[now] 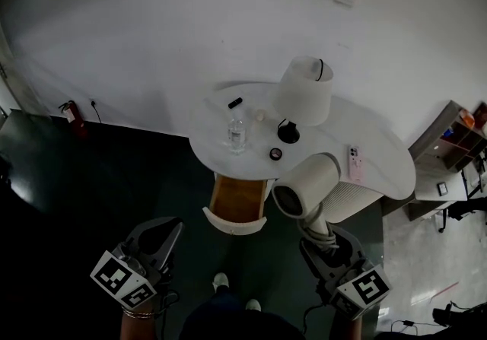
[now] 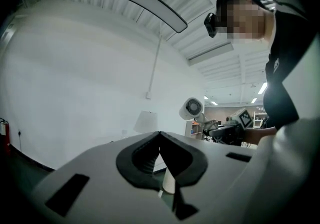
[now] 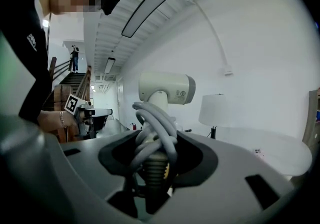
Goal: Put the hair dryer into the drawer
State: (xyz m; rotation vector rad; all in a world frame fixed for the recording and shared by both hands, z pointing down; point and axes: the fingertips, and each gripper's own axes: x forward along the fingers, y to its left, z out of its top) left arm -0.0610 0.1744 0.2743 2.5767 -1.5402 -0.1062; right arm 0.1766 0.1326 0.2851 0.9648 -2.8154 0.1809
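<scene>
R gripper (image 1: 319, 233) is clamped on the dryer (image 1: 308, 185) by its handle. In the right gripper view the R gripper (image 3: 155, 153) has its jaws partway apart w/ the handle and ribbed cord collar wedged between them. The grey cord (image 3: 150, 128) is looped in coils round the handle just above the jaws. The dryer (image 3: 166, 87) stands upright over them, w/ its white barrel lying across the top.

In the head view the dryer is in the air at the near edge of the table (image 1: 380, 156), just right of the drawer (image 1: 232, 223), not inside it. The barrel's round end faces up toward the camera. The drawer is pulled out from under the table edge and its inside is wood-coloured.

L gripper (image 1: 172, 228) is held low at the left, well apart from drawer and dryer. In the left gripper view the L gripper (image 2: 160, 135) has its tips meeting, w/ nothing between them. The dryer (image 2: 191, 108) shows small in the distance at the right of that view.

On the table there is a white lamp (image 1: 307, 90), a clear bottle (image 1: 237, 134) and a remote (image 1: 354, 163) near the right edge. A shelf unit (image 1: 456, 137) stands at far right, and a fire extinguisher (image 1: 70, 112) by the wall at left.
</scene>
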